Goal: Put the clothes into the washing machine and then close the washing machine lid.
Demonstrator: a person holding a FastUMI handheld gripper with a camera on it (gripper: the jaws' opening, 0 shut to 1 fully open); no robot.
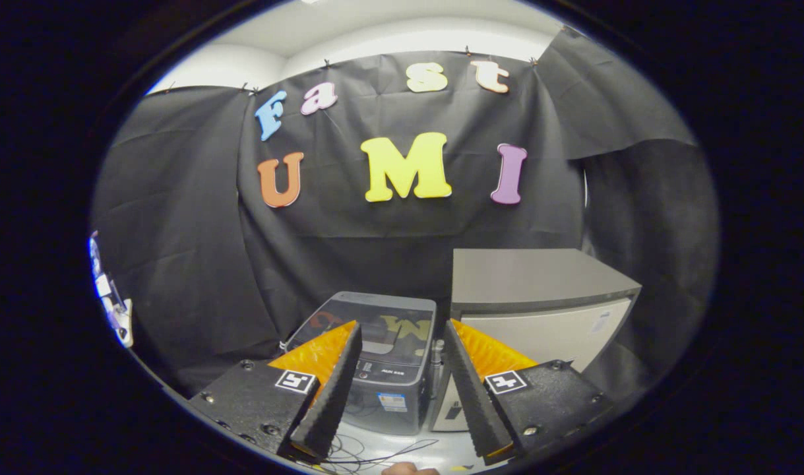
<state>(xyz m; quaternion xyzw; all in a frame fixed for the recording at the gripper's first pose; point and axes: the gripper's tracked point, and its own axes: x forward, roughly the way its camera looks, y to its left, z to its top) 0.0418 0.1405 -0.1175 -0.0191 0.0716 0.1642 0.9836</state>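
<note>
the washing machine [383, 359] has a glossy, glass-like dark lid that mirrors the wall, and its front looks like smooth plastic with a slight sheen. just beside it stands a cabinet [540, 297] with a matt, smooth top and a pale, flat front. behind the washing machine hangs creased, matt black cloth [177, 231]. the gripper [402, 369], fingers apart with nothing between them just in front of the washing machine, has ribbed, rubbery-looking pads [336, 389] and matt, grainy finger blocks with metal screws.
</note>
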